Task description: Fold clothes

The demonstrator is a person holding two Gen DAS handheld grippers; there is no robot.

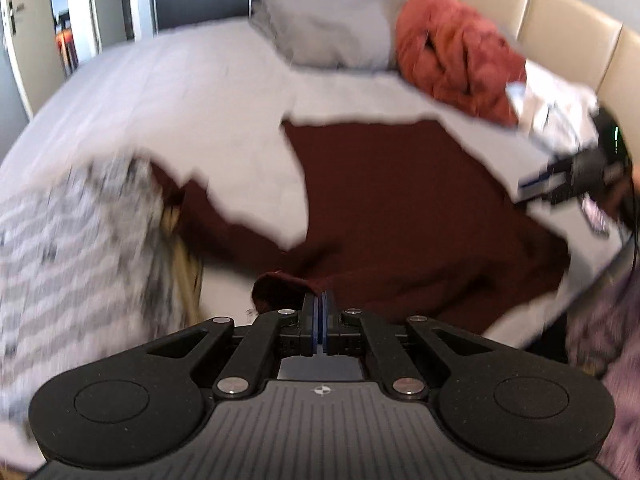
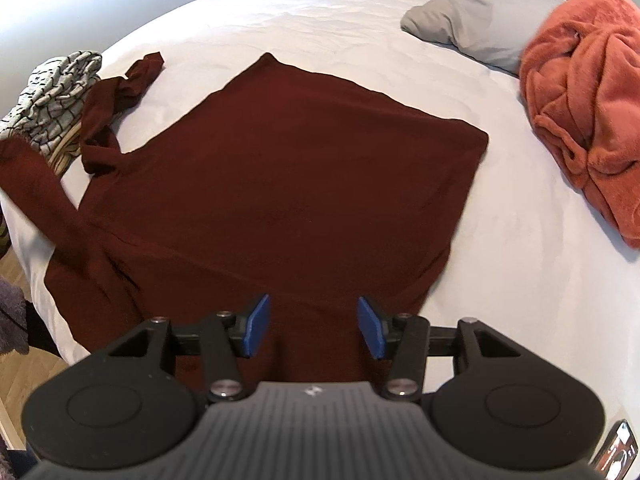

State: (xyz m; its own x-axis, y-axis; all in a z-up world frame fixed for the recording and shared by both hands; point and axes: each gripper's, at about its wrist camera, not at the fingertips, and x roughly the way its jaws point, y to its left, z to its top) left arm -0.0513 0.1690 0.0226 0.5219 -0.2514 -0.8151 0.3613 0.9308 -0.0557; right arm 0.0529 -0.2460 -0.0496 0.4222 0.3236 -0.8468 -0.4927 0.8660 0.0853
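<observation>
A dark maroon long-sleeved sweater lies spread flat on the white bed. My left gripper is shut, and the cuff of one maroon sleeve is pinched at its tips. In the right wrist view that sleeve rises blurred off the bed toward the left edge. The other sleeve lies crumpled at the far left. My right gripper hovers open over the sweater's near edge, its blue pads apart and pressing on nothing. The left wrist view shows the right gripper at the right.
A crumpled orange fleece and a grey pillow lie near the cream headboard. A black-and-white patterned garment sits at the bed's left edge. Wood floor shows beyond that edge.
</observation>
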